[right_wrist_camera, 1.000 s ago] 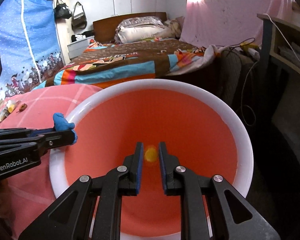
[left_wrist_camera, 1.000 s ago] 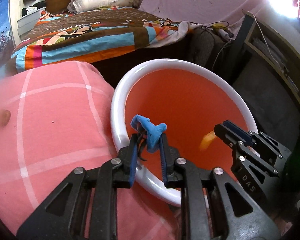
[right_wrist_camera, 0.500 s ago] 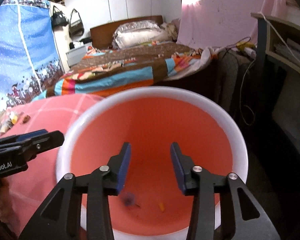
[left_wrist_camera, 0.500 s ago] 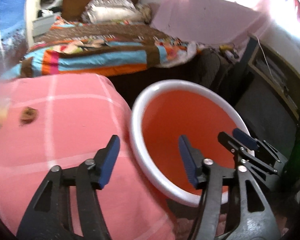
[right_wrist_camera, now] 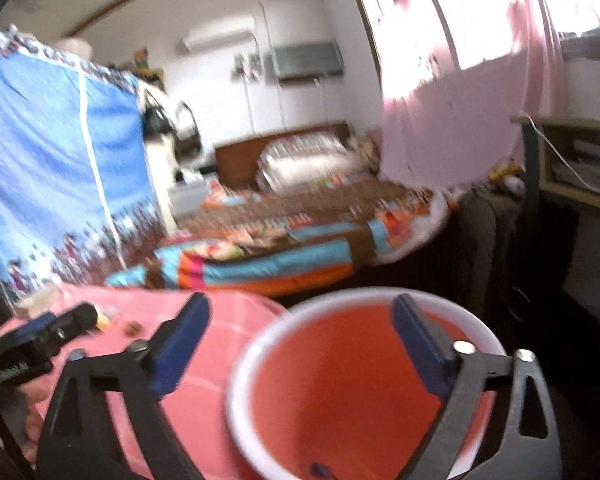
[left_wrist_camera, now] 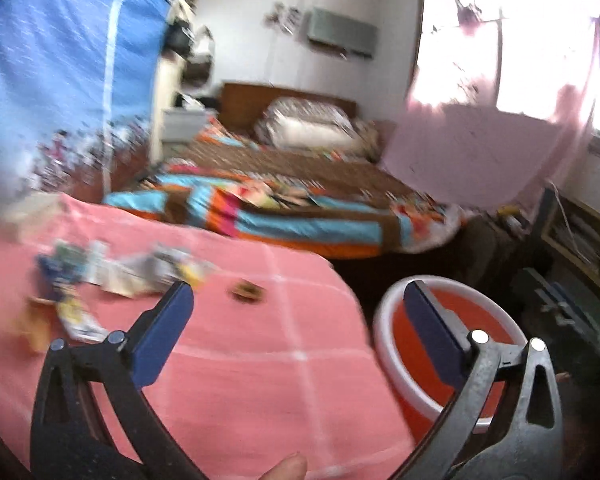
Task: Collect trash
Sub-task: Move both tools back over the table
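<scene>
Left claw (left_wrist_camera: 296, 300) just sprung wide, empty, right claw (right_wrist_camera: 300, 312) likewise over red bucket (right_wrist_camera: 352, 392), lettering unreadable

I can't make out the blurred litter (left_wrist_camera: 112, 272) on the pink cloth (left_wrist_camera: 260, 344); my fingertip (left_wrist_camera: 288, 468) is cut off below.
</scene>
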Motion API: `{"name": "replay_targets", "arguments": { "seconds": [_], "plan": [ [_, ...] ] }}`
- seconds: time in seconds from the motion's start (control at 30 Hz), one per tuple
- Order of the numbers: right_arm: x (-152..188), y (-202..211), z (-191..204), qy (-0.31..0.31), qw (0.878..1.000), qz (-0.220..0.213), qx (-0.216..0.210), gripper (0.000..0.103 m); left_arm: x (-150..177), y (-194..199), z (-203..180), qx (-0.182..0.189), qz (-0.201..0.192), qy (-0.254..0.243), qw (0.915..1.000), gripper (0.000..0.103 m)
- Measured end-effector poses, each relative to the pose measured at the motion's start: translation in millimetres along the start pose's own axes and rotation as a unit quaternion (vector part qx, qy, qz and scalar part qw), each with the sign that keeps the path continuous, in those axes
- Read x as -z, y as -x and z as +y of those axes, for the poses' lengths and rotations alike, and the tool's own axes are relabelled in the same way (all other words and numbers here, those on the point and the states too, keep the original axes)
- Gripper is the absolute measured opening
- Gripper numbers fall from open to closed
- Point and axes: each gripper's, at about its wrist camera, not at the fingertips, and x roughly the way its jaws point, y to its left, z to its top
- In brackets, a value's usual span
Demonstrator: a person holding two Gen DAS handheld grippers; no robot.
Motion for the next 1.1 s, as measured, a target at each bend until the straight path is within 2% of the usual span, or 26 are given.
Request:
{"name": "replay_targets", "arguments": {
  "seconds": [0.13, 0.27, 0.43, 0.63, 0.83, 1.0, 1.1],
  "plan": [
    [-6.7, 12.9, 30.1, 0.007, 0.997, -0.059, -0.041, 0.103, -2.5, 28.7, 29.6, -0.045, -0.048, 0.004, 0.9978, 0.103],
    [-6.2, 19.4, 57.0, 0.011, 0.993, -0.091, -0.079, 0.103, -2.4, 59.7, 65.0, -0.088, -0.09, 0.006, 0.992, 0.103],
    [-2.6, 22.7, 93.7, 0.022, 0.984, -0.122, -0.125, 0.103, 0.9, 90.0, 102.9, -0.133, -0.123, 0.001, 0.9836, 0.103],
    [8.7, 27.1, 136.7, 0.056, 0.973, -0.149, -0.168, 0.103, 8.1, 110.1, 135.2, -0.171, -0.141, -0.012, 0.975, 0.103],
    [17.7, 14.9, 171.4, 0.085, 0.967, -0.133, -0.199, 0.103, 19.1, 111.7, 154.2, -0.194, -0.129, -0.019, 0.9723, 0.103],
    [24.1, 3.8, 190.8, 0.106, 0.965, -0.11, -0.211, 0.103, 22.4, 96.5, 169.3, -0.175, -0.085, 0.0, 0.9808, 0.103],
    [28.7, -9.5, 197.9, 0.114, 0.967, -0.075, -0.217, 0.103, 21.8, 86.0, 171.1, -0.16, -0.055, 0.003, 0.9856, 0.103]
  ]
}}
